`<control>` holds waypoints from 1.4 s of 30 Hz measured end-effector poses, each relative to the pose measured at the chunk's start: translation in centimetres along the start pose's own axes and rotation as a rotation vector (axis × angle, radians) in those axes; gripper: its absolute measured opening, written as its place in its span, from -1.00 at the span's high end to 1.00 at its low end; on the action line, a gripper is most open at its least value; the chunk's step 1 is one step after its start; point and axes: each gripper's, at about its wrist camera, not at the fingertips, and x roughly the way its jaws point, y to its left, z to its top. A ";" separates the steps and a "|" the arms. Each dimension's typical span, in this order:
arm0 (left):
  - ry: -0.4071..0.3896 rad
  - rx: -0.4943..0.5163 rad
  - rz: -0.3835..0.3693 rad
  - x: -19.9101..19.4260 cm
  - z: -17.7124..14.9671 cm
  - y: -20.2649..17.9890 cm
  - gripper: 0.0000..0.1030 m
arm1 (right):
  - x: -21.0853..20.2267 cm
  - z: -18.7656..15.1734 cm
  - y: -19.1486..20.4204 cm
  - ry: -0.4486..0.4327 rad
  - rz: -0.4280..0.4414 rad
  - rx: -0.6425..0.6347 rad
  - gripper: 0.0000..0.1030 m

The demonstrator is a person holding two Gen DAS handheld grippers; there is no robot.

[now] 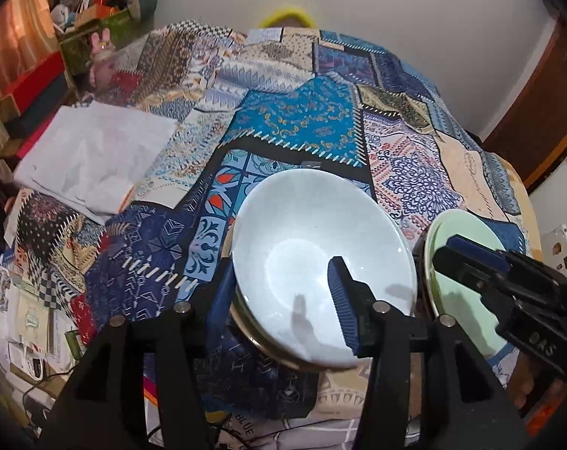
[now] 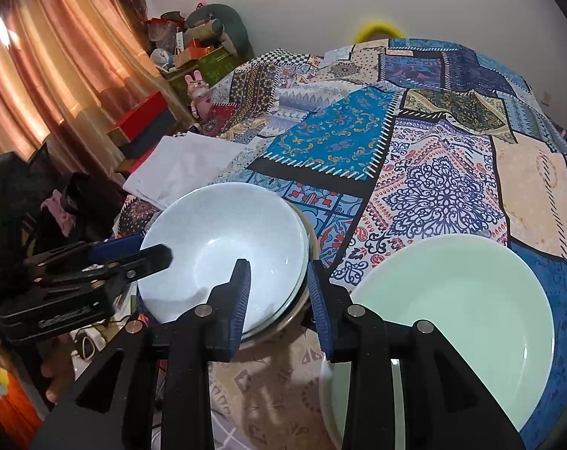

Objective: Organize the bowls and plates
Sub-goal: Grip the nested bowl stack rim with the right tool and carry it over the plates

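Pale blue bowl [image 2: 223, 240]: glossy, smooth glazed ceramic, set on a stack whose lowest rim looks metallic. Pale green plate [image 2: 459, 307]: smooth glazed ceramic with soft highlights. Patchwork cloth [image 2: 433, 172]: matt printed fabric. Folded white sheet [image 2: 178, 168]: matt, slightly creased. Hand-held gripper [image 2: 279, 300]: matt black plastic, ribbed blue pads, bright metal pins. Curtain [image 2: 58, 60]: draped fabric.

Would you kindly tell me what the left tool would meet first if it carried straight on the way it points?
Most likely the pale blue bowl: the left tool already straddles its near rim, open, one finger inside. Depth is hard to judge.
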 end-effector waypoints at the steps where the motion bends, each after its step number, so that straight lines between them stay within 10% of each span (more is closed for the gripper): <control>1: -0.008 0.009 -0.001 -0.3 -0.1 0.0 -0.01 | 0.0 -0.1 0.0 0.001 -0.001 -0.001 0.39; 8: -0.065 -0.007 -0.004 -1.4 -1.3 1.4 -0.20 | 0.6 -0.3 0.0 0.012 0.003 0.018 0.12; 28: 0.007 -0.070 -0.063 4.7 -2.5 4.2 -0.21 | 5.1 0.0 0.2 0.095 -0.019 0.037 0.12; 42: 0.048 -0.106 -0.151 5.6 -3.1 4.5 0.19 | 6.9 -0.5 0.3 0.140 -0.017 0.037 0.12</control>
